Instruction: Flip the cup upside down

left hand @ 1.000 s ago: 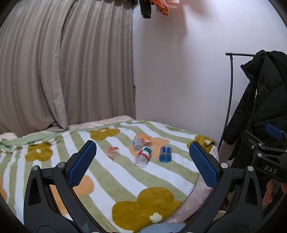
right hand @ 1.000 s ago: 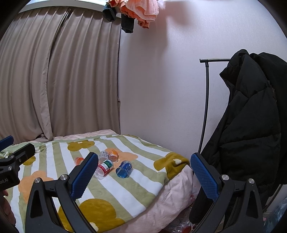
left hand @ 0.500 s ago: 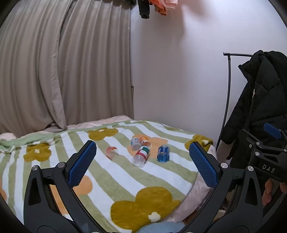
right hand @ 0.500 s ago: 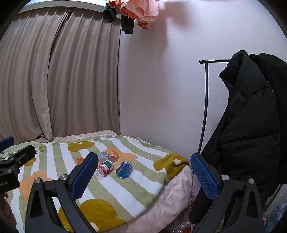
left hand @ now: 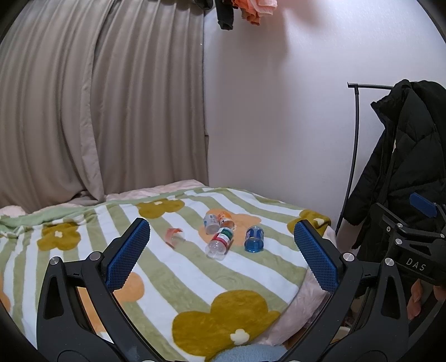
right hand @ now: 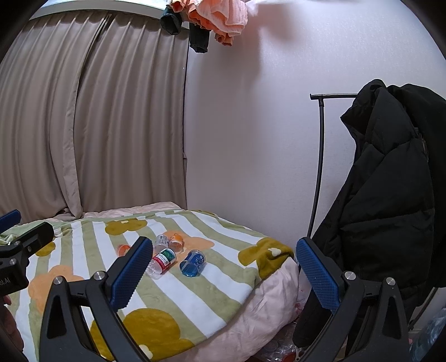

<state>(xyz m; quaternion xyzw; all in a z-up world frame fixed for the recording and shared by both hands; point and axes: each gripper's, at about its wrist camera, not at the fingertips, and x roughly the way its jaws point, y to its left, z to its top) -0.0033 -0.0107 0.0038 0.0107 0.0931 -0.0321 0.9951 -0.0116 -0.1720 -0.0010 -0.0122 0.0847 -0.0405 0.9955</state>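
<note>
Several small cups lie on their sides on a striped flower blanket. A blue cup lies at the right, also in the right wrist view. A clear cup with a red-green label lies beside it. A clear cup and an orange cup lie behind. A pink-orange cup lies to the left. My left gripper is open and empty, well short of the cups. My right gripper is open and empty, off the bed's right edge.
The bed's edge drops off at the right. A black coat hangs on a rack to the right. Curtains and a white wall stand behind the bed. Clothes hang overhead.
Both views have drifted slightly; the cups sit a little lower and left in the left wrist view. The cups have not moved and both grippers stay open.
</note>
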